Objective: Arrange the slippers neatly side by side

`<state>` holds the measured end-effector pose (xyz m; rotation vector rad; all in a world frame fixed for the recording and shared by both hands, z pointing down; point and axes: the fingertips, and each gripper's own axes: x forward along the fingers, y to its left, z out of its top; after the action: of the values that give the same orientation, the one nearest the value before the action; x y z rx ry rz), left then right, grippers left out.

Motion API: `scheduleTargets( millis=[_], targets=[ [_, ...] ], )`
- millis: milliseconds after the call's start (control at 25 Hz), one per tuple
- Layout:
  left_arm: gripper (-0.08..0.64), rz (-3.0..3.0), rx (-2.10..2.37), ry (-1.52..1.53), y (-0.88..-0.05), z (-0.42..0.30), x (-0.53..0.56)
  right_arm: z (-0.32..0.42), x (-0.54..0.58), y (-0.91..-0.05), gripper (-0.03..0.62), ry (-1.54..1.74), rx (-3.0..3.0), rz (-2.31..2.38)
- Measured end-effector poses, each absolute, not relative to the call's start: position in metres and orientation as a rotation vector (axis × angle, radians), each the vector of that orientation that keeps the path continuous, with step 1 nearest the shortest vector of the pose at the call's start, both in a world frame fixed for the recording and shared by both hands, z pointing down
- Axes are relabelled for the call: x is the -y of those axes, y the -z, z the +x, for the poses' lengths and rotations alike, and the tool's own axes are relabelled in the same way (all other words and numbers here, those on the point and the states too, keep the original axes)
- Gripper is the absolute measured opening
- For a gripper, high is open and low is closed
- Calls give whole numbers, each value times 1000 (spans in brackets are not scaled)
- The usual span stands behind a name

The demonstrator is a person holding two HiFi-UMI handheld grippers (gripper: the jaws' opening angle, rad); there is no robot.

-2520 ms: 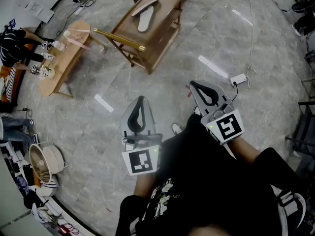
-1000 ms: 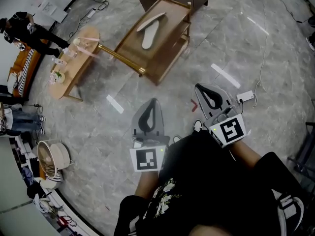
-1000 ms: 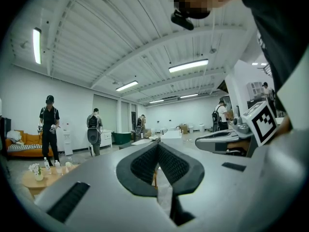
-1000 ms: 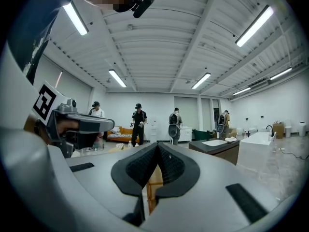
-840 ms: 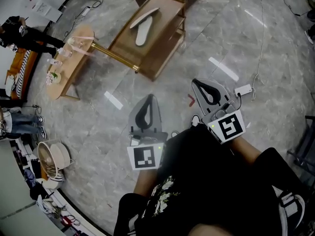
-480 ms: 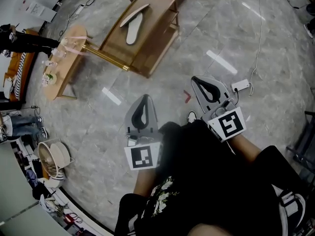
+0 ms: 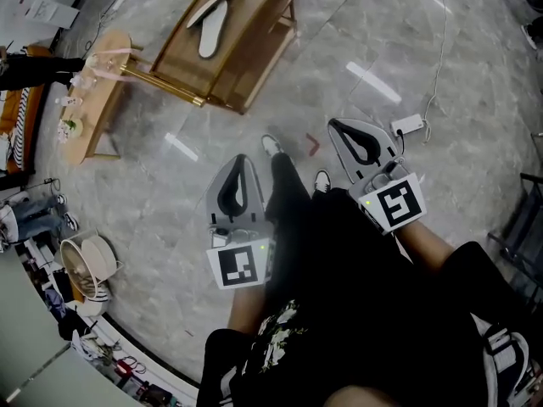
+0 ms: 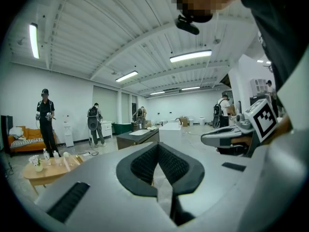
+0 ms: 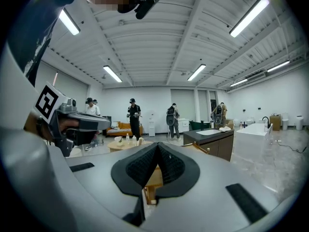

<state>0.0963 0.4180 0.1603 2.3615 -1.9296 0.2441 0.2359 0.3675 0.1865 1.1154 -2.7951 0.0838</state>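
Since a second ago the counter [image 7: 229,49] has slid toward the top left corner of your head view, and your shoe [image 7: 271,146] now shows out ahead on the floor [image 7: 170,193] between the two grippers. You hold the left gripper [image 7: 241,157] and the right gripper [image 7: 333,125] low in front of your body, well apart, both pointing up the frame toward the counter and far short of it. Each gripper is clenched: in its own view the black pads meet at the tips, and only the hollow behind them stays open, with nothing caught there. Both grippers are empty. The slippers [image 7: 212,34] lie on top of the counter, both pale, soles down as far as you can tell. They are not parallel: they sit in a narrow V, close at one end and spread at the other, with one set more across the counter than its partner. An oval table [image 7: 85,108] with small bottles stands just left of the counter. A white power strip [image 7: 405,126] lies on the floor beside the right gripper, and a small red mark [image 7: 311,146] sits between that gripper and your shoe.
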Motion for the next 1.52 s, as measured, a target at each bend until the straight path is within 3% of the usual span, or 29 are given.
scheduleTargets(
  millis=[1000, 1520],
  targets=[
    [2, 2376, 1862, -345, -171, 70, -364, 223, -309, -200, -3, -134, 2758, 1182],
    [2, 2302, 1884, -244, -179, 14, -298, 186, -254, -213, -3, -179, 2668, 1139]
  ],
)
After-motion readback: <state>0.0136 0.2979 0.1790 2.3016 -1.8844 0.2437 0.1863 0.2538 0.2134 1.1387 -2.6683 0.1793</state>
